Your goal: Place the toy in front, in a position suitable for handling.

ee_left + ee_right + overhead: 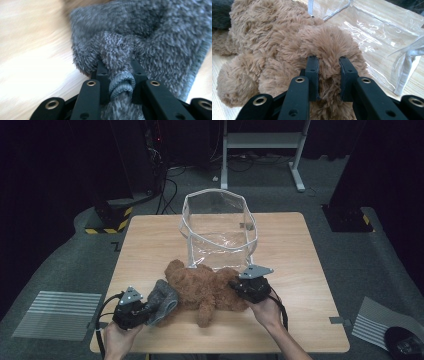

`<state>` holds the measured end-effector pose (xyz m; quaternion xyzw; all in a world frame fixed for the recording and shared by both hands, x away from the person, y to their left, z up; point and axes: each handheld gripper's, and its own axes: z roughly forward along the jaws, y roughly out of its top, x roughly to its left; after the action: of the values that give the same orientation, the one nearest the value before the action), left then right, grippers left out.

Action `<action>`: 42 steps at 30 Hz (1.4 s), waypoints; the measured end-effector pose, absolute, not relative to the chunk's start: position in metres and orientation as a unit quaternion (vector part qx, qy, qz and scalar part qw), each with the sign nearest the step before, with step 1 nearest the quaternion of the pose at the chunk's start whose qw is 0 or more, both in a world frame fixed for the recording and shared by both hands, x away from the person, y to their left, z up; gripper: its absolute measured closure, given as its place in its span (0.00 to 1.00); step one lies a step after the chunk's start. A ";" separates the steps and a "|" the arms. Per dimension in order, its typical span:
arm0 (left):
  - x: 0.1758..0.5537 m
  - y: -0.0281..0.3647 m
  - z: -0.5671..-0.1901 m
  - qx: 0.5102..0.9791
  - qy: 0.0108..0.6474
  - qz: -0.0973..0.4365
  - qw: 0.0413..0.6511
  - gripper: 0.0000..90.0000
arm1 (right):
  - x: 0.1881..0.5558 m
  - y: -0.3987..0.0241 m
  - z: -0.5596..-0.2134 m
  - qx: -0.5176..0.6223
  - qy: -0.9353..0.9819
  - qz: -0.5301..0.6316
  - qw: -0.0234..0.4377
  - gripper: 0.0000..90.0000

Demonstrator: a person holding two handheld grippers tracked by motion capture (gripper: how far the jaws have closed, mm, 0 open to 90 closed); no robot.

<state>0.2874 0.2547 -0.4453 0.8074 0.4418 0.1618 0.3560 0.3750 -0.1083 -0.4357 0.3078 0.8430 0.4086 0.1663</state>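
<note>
Nearest the table's front edge, the left gripper (145, 309) pinches grey fleece cloth (163, 301); the right gripper (239, 287) clamps the brown plush toy (202, 290) lying mid-table (150, 240). Beyond stands a clear plastic bag (220, 227); no legible writing.

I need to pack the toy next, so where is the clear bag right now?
In the high view, the clear bag stands open at the table's far middle, just behind the brown plush toy.
</note>
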 end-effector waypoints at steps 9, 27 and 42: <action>0.311 0.219 -0.461 0.831 0.424 0.142 0.331 0.82 | 0.376 -0.110 -0.436 0.309 0.843 0.408 0.163 0.81; 0.313 0.269 -0.462 0.788 0.481 0.131 0.361 0.83 | 0.370 -0.119 -0.424 0.290 0.830 0.446 0.166 0.62; 0.368 0.260 -0.482 0.791 0.490 0.098 0.353 0.83 | 0.372 -0.092 -0.430 0.254 0.875 0.369 0.182 0.54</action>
<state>0.3679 0.2598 -0.4820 0.7909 0.4899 0.0975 0.3535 0.3720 -0.0921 -0.4304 0.2543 0.8752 0.3693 0.1816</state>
